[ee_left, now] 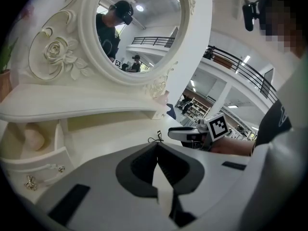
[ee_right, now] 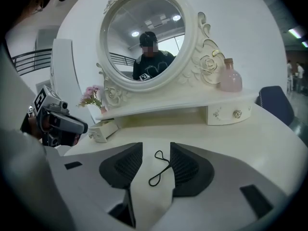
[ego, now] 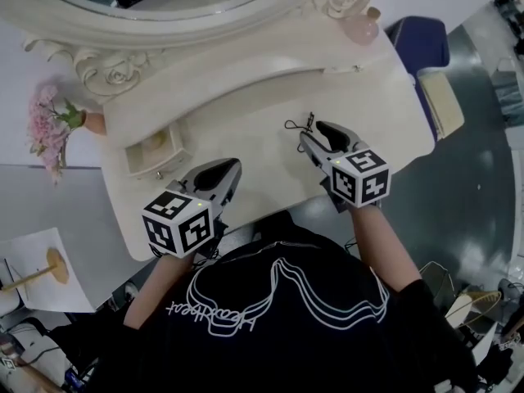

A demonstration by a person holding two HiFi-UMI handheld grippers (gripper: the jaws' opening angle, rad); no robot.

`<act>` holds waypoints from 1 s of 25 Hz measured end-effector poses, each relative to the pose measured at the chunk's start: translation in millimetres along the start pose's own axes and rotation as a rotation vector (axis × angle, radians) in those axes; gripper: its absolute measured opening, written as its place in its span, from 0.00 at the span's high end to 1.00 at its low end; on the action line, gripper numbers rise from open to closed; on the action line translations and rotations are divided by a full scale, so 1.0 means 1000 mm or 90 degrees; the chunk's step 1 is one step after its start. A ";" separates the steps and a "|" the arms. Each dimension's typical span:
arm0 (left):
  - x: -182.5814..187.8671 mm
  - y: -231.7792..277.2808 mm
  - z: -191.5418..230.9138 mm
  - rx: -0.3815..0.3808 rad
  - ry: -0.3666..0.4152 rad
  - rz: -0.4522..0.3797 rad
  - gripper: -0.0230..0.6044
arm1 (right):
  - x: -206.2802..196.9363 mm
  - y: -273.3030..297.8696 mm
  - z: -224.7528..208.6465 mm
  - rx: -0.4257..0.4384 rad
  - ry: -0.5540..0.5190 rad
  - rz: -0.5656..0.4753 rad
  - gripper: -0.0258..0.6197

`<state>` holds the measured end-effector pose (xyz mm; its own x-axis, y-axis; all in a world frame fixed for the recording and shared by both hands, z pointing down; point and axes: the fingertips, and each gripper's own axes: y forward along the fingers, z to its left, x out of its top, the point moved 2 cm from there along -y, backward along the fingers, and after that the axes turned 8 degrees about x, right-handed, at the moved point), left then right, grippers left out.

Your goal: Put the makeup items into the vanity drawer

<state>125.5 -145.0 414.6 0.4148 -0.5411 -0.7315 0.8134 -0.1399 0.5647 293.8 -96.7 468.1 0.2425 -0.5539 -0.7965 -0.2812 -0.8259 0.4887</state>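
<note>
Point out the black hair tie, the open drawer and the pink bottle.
black hair tie [ee_right: 165,168]: right gripper view, on the middle of the loop.
open drawer [ego: 164,167]: head view, on its front panel.
pink bottle [ee_right: 230,80]: right gripper view, on its round body.

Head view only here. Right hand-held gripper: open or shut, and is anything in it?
Observer: Open. The right hand-held gripper has its jaws apart, and a thin black elastic loop lies on the vanity top between them. The pads are not closed on it.
Operator: Left one?
Observer: The left hand-held gripper has its jaws together with nothing between them.
Operator: Is the open drawer empty?
Observer: No. A pale pink rounded thing shows inside the open left drawer. I can't tell what it is.
</note>
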 end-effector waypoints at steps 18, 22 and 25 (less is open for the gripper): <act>0.023 0.024 0.030 0.039 -0.022 -0.017 0.96 | -0.019 0.044 -0.042 -0.061 -0.018 0.086 0.79; 0.022 0.025 0.035 0.044 -0.024 -0.017 0.96 | -0.021 0.047 -0.043 -0.067 -0.020 0.087 0.87; 0.021 0.024 0.036 0.047 -0.025 -0.017 0.96 | -0.021 0.047 -0.043 -0.068 -0.015 0.083 0.89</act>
<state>139.0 -189.3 426.2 0.3759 -0.5688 -0.7315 0.7905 -0.2150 0.5735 315.4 -128.9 523.1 0.1882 -0.6558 -0.7311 -0.2082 -0.7541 0.6229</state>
